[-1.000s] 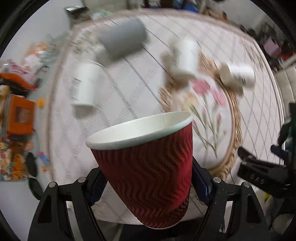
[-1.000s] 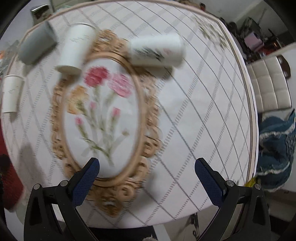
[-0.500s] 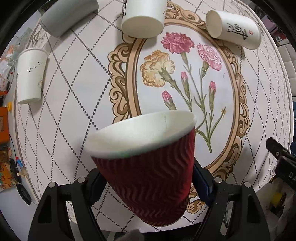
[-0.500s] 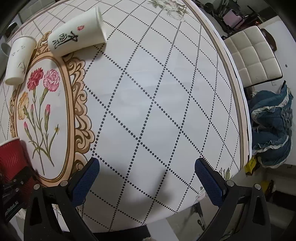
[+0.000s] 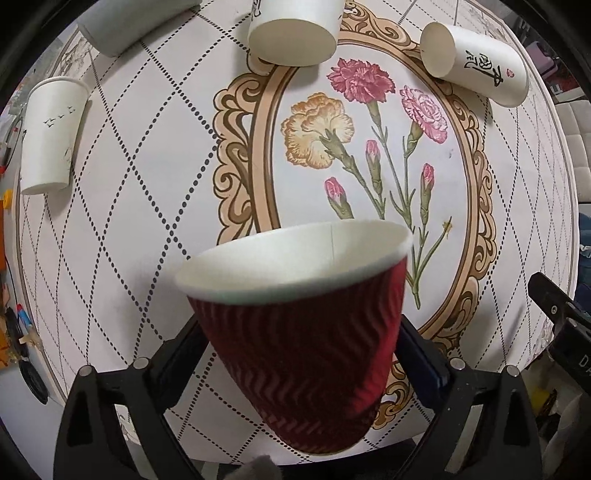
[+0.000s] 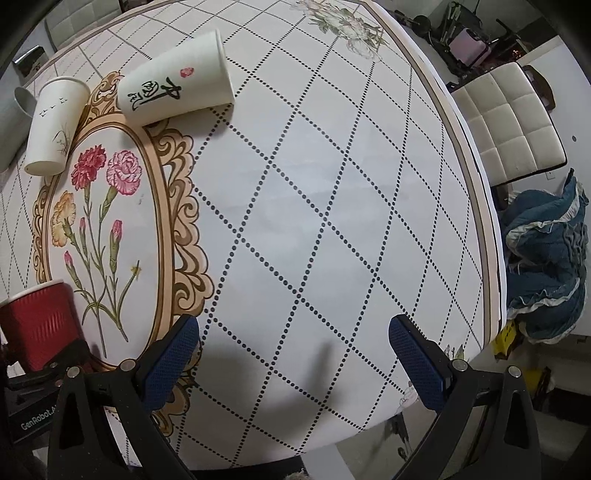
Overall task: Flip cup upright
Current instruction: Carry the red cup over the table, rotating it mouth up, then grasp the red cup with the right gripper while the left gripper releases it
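My left gripper (image 5: 299,354) is shut on a red ribbed paper cup (image 5: 303,339), held mouth up and slightly tilted above the near edge of the round table (image 5: 147,155). The red cup also shows at the left edge of the right wrist view (image 6: 37,325). My right gripper (image 6: 295,358) is open and empty over the bare right side of the table (image 6: 332,221). A white cup with black calligraphy (image 5: 476,66) lies on its side at the far right; it shows too in the right wrist view (image 6: 173,92).
A white cup (image 5: 291,33) lies on its side at the far middle. Another white cup with bird marks (image 5: 50,133) lies at the left, and a grey cup (image 5: 133,22) at the far left. A white chair (image 6: 509,125) and blue cloth (image 6: 546,258) stand beyond the table's right edge.
The left gripper has tilted down and moved in over the table with the red cup still held. The right gripper has swung right, over the bare side of the table.
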